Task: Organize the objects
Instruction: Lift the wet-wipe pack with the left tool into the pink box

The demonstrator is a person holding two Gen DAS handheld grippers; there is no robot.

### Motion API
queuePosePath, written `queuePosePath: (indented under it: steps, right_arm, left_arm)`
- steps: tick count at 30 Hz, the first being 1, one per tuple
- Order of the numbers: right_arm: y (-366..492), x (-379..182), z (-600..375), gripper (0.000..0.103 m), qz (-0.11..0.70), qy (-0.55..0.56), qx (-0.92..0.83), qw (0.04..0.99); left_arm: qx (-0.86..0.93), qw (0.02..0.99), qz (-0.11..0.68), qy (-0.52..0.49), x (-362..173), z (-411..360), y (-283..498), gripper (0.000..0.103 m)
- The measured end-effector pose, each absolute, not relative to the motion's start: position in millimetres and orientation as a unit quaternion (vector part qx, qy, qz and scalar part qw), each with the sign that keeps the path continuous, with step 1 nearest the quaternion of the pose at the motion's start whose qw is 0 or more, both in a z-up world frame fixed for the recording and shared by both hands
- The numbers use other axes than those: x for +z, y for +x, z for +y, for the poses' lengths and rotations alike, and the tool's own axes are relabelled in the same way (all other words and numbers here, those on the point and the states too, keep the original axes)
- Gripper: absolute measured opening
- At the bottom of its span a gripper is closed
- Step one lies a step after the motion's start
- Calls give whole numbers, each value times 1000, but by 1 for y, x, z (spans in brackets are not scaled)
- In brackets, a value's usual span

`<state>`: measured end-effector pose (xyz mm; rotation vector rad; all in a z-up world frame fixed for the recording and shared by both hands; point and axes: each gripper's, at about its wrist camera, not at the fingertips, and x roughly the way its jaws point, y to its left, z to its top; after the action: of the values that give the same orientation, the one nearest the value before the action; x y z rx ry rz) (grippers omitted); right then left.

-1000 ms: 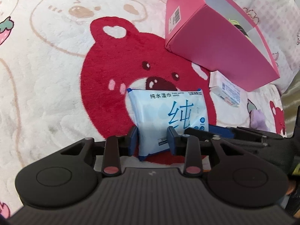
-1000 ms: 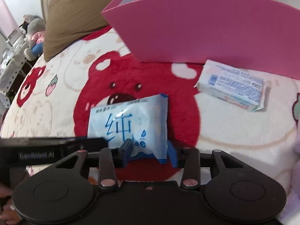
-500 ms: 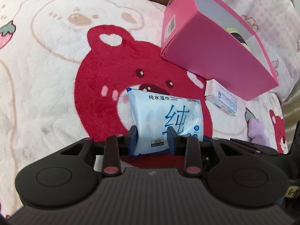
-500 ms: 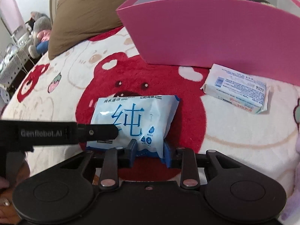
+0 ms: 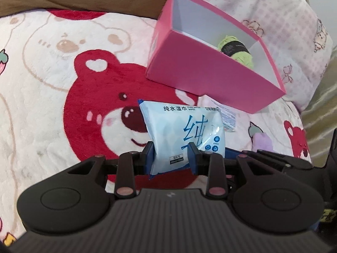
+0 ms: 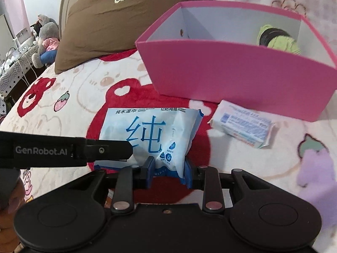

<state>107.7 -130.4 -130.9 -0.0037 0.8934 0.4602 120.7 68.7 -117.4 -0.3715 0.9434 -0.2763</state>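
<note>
Left wrist view: the left hand-held gripper [image 5: 171, 157] is closed on the near edge of a pale blue wet wipes pack [image 5: 185, 135], its blue pads pressing both sides of the pack. The pack stands up from the pads, above a bear-print blanket [image 5: 63, 88] on a bed. Beyond it sits an open pink box [image 5: 202, 78], white inside, with a green yarn skein [image 5: 238, 49] in its far right corner. A small white packet [image 5: 228, 118] lies just in front of the box, partly hidden by the wipes pack. The right hand-held gripper [image 5: 273, 158] shows as dark linkage at the right edge, next to the pack.

Right wrist view: the right hand-held gripper [image 6: 169, 169] is clamped on the pack's [image 6: 151, 135] lower right corner, pads pinching the wrapper. The left tool's black finger [image 6: 84, 150] reaches in from the left and crosses the pack's left end. The pink box [image 6: 231, 76] stands just behind, with the yarn [image 6: 280, 40] inside against its right wall. The white packet [image 6: 242, 126] lies on the blanket [image 6: 73, 97] to the right of the pack, near the box's front wall. A brown pillow [image 6: 126, 16] and plush toys [image 6: 45, 40] lie further back left.
</note>
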Motion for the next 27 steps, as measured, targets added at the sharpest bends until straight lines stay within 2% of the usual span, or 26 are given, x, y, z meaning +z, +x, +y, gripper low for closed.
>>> queuePosePath:
  steps: [11,27]
  right_arm:
    - [91,-98,-145,35,422,-6,217,880]
    - [88,-46,-158,38,406,17,223,886]
  left_arm:
    - [-162,852,468,-168,-86,63,109,32]
    - [-194,870,438,-118,-30,52,109,32]
